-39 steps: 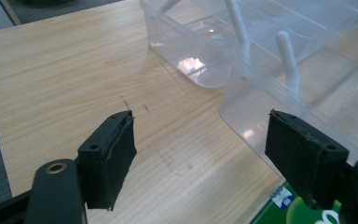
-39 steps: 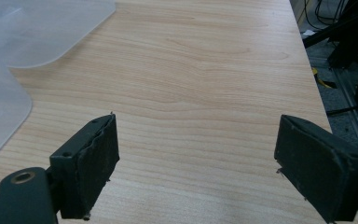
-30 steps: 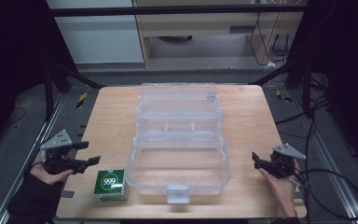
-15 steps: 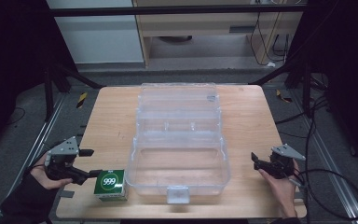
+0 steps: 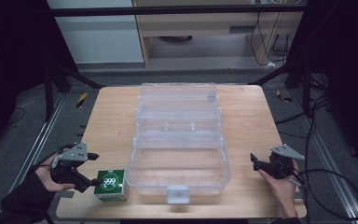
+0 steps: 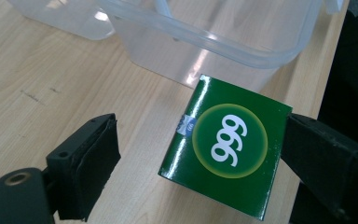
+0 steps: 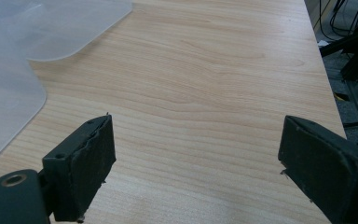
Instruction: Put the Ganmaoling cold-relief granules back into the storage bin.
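A small green box (image 5: 109,183) with a white "999" on a yellow-green disc lies on the wooden table (image 5: 107,126) near its front left corner, just left of the clear plastic case (image 5: 179,140). My left gripper (image 5: 92,171) is open and reaches it from the left. In the left gripper view the green box (image 6: 228,158) lies between the jaws of the left gripper (image 6: 200,140): the right jaw is at the box's side, the left jaw stands well clear. My right gripper (image 5: 256,163) is open over bare wood at the front right, with nothing between the jaws of the right gripper (image 7: 196,144).
The clear case stands open, its lid laid back toward the far edge and its front latch (image 5: 177,193) near the table's front edge. A corner of the clear case (image 7: 9,93) lies left of my right gripper. Cables (image 5: 326,186) trail off the right side.
My left gripper has moved right and toward the front edge, and its jaws now straddle the green box. The right gripper has hardly shifted.
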Demonstrator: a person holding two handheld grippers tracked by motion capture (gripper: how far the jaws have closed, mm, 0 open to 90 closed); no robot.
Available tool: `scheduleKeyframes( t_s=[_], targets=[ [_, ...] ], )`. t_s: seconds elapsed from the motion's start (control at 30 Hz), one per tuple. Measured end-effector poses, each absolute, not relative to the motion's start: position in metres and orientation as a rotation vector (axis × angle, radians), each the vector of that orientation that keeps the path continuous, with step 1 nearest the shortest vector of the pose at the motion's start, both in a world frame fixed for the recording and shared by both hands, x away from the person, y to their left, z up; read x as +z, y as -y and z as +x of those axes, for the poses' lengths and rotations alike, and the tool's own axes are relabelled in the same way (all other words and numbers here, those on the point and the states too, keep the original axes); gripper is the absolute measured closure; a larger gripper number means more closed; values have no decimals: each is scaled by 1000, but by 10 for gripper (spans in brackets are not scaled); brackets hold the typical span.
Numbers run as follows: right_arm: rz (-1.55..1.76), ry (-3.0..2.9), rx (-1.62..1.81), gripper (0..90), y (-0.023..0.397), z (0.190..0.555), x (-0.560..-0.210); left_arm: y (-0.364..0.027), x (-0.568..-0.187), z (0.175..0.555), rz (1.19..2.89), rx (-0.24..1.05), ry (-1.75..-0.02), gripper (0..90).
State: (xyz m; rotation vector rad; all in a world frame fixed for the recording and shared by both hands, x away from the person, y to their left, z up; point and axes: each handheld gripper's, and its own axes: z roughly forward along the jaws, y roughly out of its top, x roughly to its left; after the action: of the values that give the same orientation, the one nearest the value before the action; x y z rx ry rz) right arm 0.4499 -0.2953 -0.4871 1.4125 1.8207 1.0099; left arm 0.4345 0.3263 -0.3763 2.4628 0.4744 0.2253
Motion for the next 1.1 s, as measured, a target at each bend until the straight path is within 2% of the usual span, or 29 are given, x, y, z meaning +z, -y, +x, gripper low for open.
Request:
scheduleKeyframes(
  t_s=[0.57, 1.1],
  targets=[
    [1426, -1844, 1013, 81, 295, 451, -489, -307, -382, 429, 2581, 199, -384, 61],
    [1417, -1865, 999, 68, 294, 452, -491, -296, -395, 430, 2622, 172, -357, 41]
  ],
)
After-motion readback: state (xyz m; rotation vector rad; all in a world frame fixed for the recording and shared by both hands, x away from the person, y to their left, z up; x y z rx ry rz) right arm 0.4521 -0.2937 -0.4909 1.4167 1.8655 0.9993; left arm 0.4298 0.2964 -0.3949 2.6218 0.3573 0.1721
